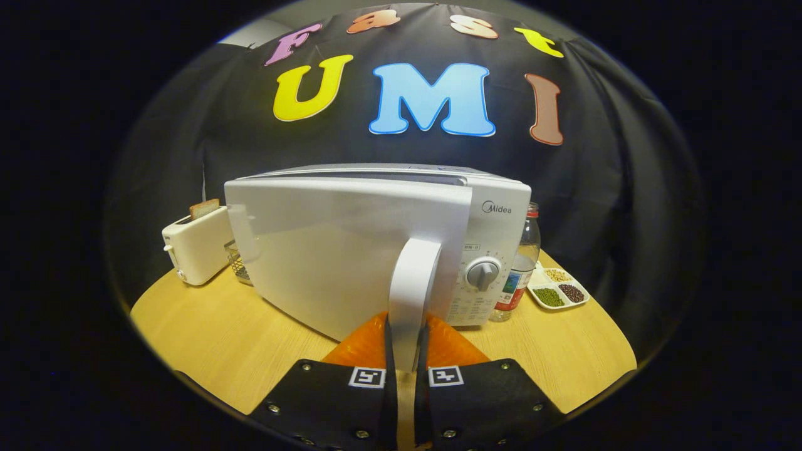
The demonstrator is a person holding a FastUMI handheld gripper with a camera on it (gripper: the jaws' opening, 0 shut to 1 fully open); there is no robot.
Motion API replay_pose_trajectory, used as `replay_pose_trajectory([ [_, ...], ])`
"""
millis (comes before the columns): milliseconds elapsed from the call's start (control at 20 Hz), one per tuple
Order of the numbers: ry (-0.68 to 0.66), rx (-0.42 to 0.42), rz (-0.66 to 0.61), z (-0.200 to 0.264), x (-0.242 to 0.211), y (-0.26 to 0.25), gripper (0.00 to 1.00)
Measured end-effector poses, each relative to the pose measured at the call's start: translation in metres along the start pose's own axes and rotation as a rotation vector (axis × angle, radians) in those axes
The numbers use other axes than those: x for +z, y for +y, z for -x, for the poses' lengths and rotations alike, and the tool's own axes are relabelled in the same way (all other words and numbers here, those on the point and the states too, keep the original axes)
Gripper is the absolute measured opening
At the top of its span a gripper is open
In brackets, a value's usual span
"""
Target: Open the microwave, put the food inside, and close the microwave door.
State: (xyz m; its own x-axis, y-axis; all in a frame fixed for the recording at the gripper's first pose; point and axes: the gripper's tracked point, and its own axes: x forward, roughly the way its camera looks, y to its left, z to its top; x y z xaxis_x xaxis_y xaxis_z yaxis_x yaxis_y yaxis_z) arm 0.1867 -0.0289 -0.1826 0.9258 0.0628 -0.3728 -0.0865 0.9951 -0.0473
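A white microwave (495, 219) stands on the wooden table (213, 338). Its door (332, 250) is swung partly open toward me, hinged on the left. The door's upright white handle (410, 294) sits between my two fingers, and my gripper (406, 347) is shut on it. The fingers press the handle's lower part from both sides. The microwave's inside is hidden behind the door. The control panel with a round knob (482, 274) shows just right of the handle.
A white toaster (197, 244) with a slice of bread stands left of the microwave, a wire basket (238, 263) beside it. Right of the microwave are a clear bottle (523, 263) and a divided white dish of beans (557, 289).
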Motion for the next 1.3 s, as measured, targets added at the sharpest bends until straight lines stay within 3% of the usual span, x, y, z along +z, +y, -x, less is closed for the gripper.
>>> replay_pose_trajectory([
  [250,0.010,0.009,-0.003,0.032,-0.013,0.025,0.12],
  [550,0.028,0.029,0.016,0.064,-0.025,0.057,0.23],
  [1300,0.043,0.065,0.030,0.126,-0.052,0.136,0.24],
])
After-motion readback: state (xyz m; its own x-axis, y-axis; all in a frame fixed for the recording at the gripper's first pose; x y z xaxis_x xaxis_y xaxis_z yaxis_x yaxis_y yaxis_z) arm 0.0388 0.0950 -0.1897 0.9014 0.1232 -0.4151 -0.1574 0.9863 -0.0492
